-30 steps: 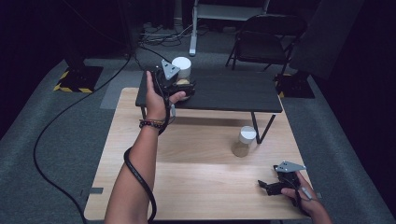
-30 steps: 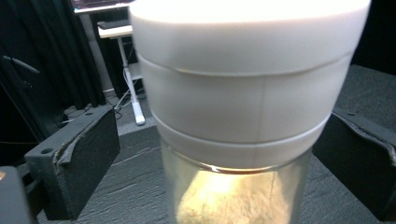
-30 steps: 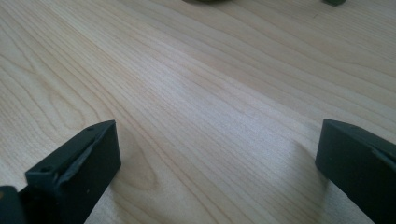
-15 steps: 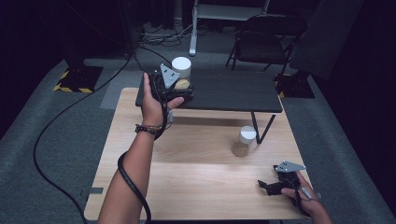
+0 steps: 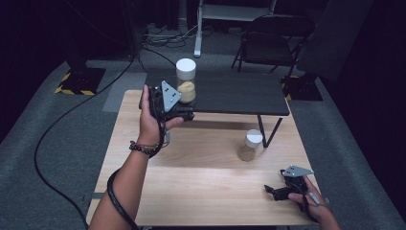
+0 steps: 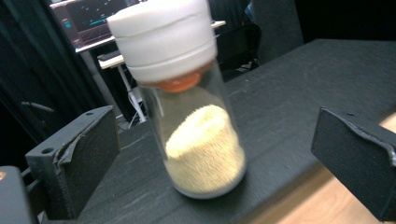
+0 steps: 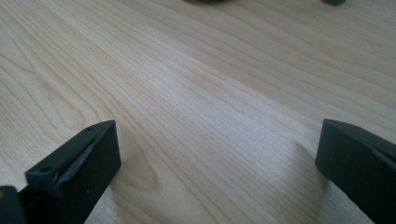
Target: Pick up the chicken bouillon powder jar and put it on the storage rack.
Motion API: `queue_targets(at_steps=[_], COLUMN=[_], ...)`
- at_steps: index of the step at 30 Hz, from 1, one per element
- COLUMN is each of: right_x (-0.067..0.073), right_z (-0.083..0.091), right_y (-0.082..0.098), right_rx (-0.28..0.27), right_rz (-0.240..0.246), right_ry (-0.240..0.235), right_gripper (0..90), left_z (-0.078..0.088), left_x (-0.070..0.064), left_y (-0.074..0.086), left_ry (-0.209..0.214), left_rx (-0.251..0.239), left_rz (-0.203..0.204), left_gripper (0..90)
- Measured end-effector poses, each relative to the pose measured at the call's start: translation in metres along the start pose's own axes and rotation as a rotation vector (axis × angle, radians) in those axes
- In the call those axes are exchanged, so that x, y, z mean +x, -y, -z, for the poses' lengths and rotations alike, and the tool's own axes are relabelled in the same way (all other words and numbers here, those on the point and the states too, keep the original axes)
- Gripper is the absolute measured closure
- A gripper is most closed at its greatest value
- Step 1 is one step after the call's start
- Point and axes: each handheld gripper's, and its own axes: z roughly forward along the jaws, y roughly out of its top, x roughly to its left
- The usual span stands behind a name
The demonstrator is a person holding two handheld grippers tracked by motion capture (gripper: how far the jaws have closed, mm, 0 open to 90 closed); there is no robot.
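At the near edge of the black shelf, the left tool (image 5: 184, 111) is held with its jaws spread wide on either side of a glass jar (image 6: 196, 116), neither jaw touching it. That jar, white-capped and part filled with pale grains, stands upright on the black shelf (image 5: 239, 93). Down at the counter's (image 5: 201, 187) near right corner, the right tool (image 5: 277, 190) rests low over bare wood, jaws spread apart. A second jar (image 5: 250, 145) stands on the counter between them.

A second jar (image 5: 250, 145) stands on the tabletop (image 5: 191, 191), just beside the black shelf's (image 5: 249, 93) leg. Beyond that shelf, a folding chair (image 5: 273, 40) sits on the grey floor; cables (image 5: 165, 33) lie left of the chair.
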Motion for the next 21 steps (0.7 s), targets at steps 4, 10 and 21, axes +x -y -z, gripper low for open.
queue_targets(at_steps=[4, 10, 21], right_x=[0.0, 0.0, 0.0], right_z=[0.0, 0.0, 0.0], right_y=[0.0, 0.0, 0.0], right_rx=[0.0, 0.0, 0.0], right_rz=[0.0, 0.0, 0.0], right_ry=[0.0, 0.0, 0.0], right_gripper=[0.0, 0.0, 0.0], left_z=[0.007, 0.014, 0.023], left_x=[-0.004, -0.011, -0.024], left_y=[0.004, 0.014, 0.029], left_ry=[0.016, 0.027, 0.06], left_rx=[0.003, 0.009, 0.05], left_rz=[-0.022, -0.045, -0.111], left_gripper=[1.6, 1.6, 1.6])
